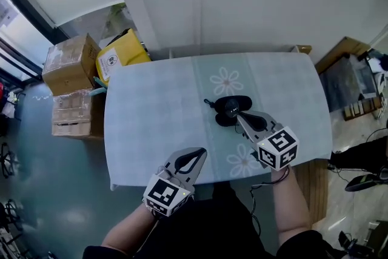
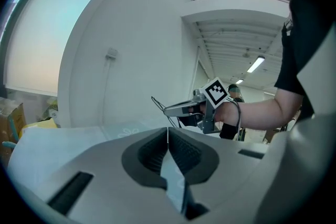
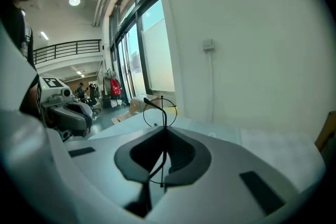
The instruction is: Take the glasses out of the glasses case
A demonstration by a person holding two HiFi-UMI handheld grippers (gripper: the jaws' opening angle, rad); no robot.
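Lit brightly and evenly by daylight from windows (image 2: 37,34); faint shadows on the worktop (image 1: 151,106); fisheye-bent, dark-cornered gripper views, blurred near the jaws.

Looked steeply down on desk (image 1: 151,106) from overhead; sat close behind each pair of jaws, near level; shared desk.

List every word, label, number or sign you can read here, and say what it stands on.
None can be read in any view.
On the yellow box: a round white label, print too small.
On the cardboard boxes: marks too blurred.
On the cubes of the left gripper and right gripper: square black-and-white markers, no letters.
On the glasses in the right gripper: no print shows.
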